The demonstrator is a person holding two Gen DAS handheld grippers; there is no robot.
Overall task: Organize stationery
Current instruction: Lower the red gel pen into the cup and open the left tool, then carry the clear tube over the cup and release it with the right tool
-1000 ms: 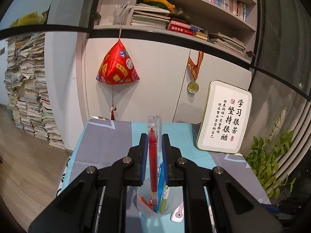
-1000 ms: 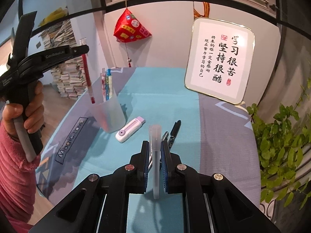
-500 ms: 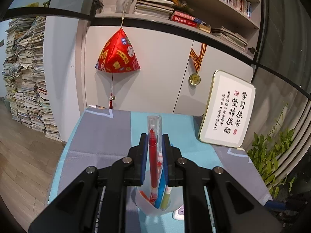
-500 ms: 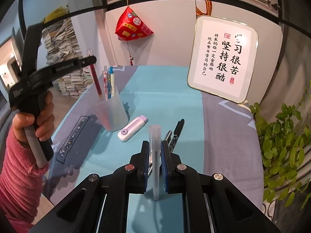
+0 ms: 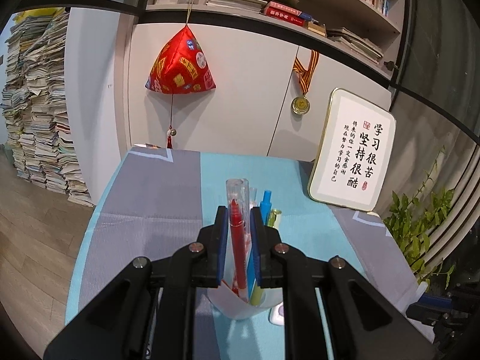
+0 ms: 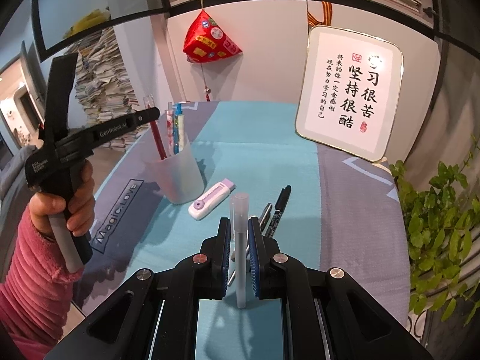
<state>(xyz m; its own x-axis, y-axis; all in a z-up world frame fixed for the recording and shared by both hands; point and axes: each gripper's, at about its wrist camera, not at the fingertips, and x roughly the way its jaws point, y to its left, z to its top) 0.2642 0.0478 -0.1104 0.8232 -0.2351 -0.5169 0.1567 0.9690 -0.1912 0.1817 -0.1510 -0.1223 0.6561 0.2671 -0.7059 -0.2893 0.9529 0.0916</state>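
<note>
The left gripper [image 5: 237, 234] has its fingers clamped on a red pen [image 5: 238, 249], which stands nearly upright with its lower end already inside the cup [image 5: 240, 306]. In the right wrist view the same pen [image 6: 157, 138] leans into the cup [image 6: 180, 174] beside a blue pen [image 6: 179, 126] and others already stowed there. The step in hand looks like dropping this red pen into the cup: the next move calls for parting the left fingers so the pen slides down, then lifting straight up without knocking the cup, which looks light.

The right gripper [image 6: 239, 240] has its fingers closed on a white pen [image 6: 240, 240], held upright above the tabletop [image 6: 264, 162], near the viewer and well apart from the cup. Its turn would come next, carried over the rim once the left gripper clears.

On the tabletop a lilac eraser [image 6: 211, 199] lies just beside the cup, and a black marker [image 6: 279, 207] with another dark pen [image 6: 264, 214] lies near the right gripper, not yet stowed.
</note>
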